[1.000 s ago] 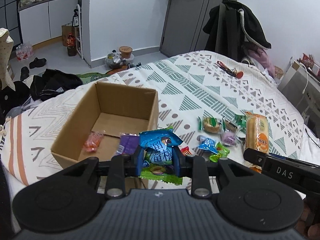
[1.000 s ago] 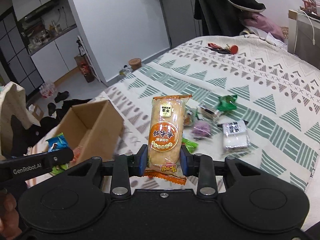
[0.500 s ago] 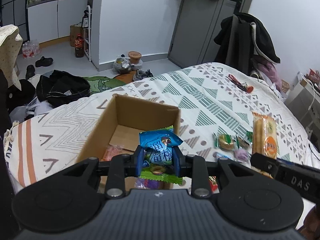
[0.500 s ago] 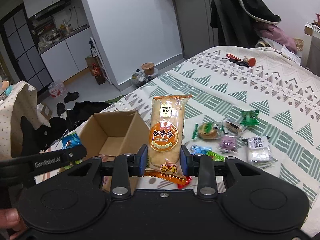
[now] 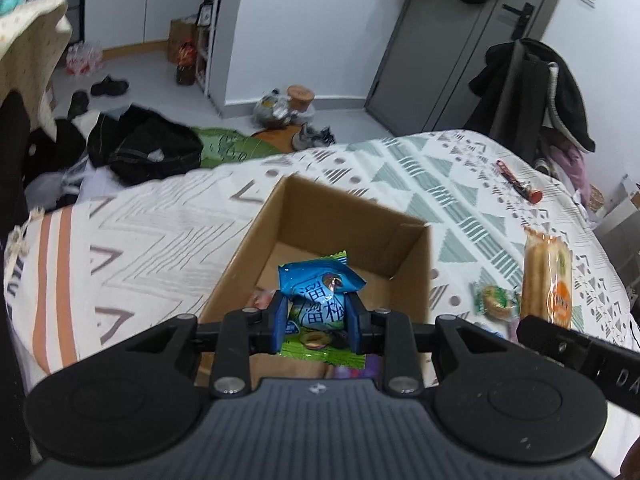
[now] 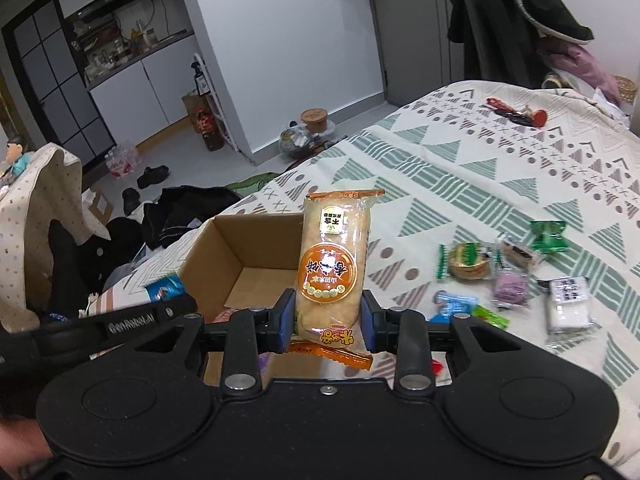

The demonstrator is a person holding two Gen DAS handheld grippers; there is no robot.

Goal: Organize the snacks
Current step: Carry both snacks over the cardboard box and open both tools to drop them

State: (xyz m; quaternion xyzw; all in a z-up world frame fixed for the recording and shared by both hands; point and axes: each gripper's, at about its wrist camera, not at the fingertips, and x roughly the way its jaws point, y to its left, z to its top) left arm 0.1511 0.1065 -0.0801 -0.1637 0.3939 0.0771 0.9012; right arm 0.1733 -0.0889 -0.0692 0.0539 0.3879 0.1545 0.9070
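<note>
An open cardboard box (image 5: 352,216) (image 6: 236,240) sits on the patterned bedspread. My left gripper (image 5: 318,320) is shut on a blue and green snack packet (image 5: 320,300), held over the box's opening. My right gripper (image 6: 328,316) is shut on a long orange rice cracker pack (image 6: 332,264) (image 5: 546,280), upright just right of the box. A pink packet (image 5: 262,298) lies inside the box, mostly hidden. Several loose snacks remain on the bed at the right, among them a round green-wrapped biscuit (image 6: 468,266), a purple sweet (image 6: 510,286) and a white packet (image 6: 568,306).
Red-handled scissors (image 6: 516,112) lie far back on the bed. Dark clothes (image 5: 148,148) and shoes litter the floor beyond the bed's left edge. A chair draped with a black coat (image 5: 532,92) stands at the back right. The bedspread (image 5: 140,240) left of the box is bare.
Both grippers have moved left toward the box with their packets. The left one now hangs over the box's opening; the right one has come up beside the box's right wall.
</note>
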